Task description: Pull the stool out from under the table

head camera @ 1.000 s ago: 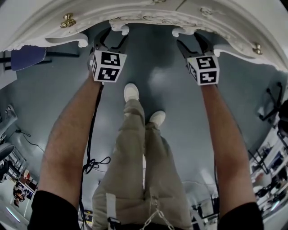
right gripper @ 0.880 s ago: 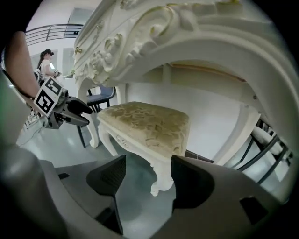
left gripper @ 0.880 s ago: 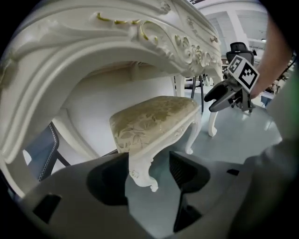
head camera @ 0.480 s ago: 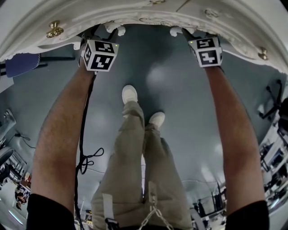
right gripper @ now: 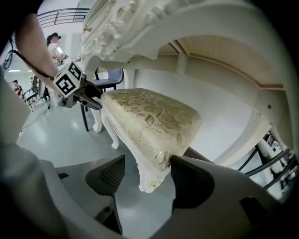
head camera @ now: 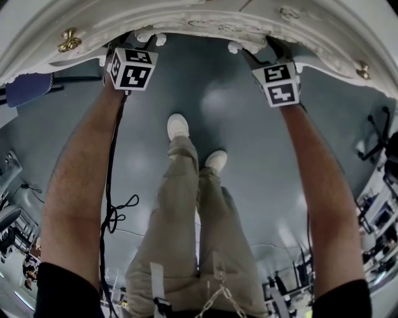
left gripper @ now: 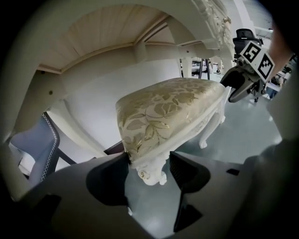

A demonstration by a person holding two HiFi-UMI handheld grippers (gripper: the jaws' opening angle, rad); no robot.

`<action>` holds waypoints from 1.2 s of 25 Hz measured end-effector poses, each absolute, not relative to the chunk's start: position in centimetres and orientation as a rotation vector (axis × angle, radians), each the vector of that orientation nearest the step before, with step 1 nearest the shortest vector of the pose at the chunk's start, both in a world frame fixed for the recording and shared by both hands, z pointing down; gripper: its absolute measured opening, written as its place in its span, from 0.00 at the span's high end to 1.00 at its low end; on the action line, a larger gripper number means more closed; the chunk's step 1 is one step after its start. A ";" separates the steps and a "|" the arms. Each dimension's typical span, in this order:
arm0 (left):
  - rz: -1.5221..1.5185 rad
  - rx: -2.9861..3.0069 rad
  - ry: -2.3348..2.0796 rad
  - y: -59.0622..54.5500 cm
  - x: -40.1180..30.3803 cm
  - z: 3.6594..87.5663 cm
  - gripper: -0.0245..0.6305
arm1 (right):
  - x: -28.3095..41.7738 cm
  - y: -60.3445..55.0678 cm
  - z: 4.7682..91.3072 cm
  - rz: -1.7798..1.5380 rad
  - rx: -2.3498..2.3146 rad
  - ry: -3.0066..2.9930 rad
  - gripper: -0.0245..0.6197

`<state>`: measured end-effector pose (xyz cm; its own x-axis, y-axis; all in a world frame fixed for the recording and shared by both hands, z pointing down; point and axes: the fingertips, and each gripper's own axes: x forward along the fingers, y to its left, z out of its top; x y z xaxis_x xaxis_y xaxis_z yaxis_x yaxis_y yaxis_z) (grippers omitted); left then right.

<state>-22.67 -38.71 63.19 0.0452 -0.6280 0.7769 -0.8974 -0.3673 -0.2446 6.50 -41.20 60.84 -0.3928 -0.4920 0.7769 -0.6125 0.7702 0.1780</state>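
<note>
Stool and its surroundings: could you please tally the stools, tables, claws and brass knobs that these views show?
Stool: 1
Table: 1
Claws: 2, the left claw and the right claw
Brass knobs: 2
Total: 6

In the head view the table hides the stool. Its edge also covers the jaw tips of the left gripper and right gripper.
</note>
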 end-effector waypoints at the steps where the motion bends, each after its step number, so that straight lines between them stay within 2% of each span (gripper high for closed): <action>1: 1.232 2.020 -1.550 -38.4 -22.6 63.1 0.57 | 6.7 -40.6 60.9 0.161 0.807 -2.070 0.51; 8: 1.267 2.093 -1.466 -33.5 -19.5 63.3 0.57 | 9.9 -41.0 61.3 0.143 0.881 -2.020 0.51; 18: 1.338 2.039 -1.335 -35.5 -19.7 64.8 0.52 | 9.7 -42.7 63.0 0.219 0.850 -1.969 0.41; 30: 1.266 1.901 -1.422 -35.6 -19.5 64.8 0.51 | 10.7 -42.2 64.2 0.319 0.930 -1.925 0.41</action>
<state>-19.47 -35.59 64.78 0.0488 -0.5041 0.8622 -0.9149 -0.3690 -0.1640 10.73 -42.16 64.16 -0.2691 -0.4739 0.8384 -0.7190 0.6781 0.1525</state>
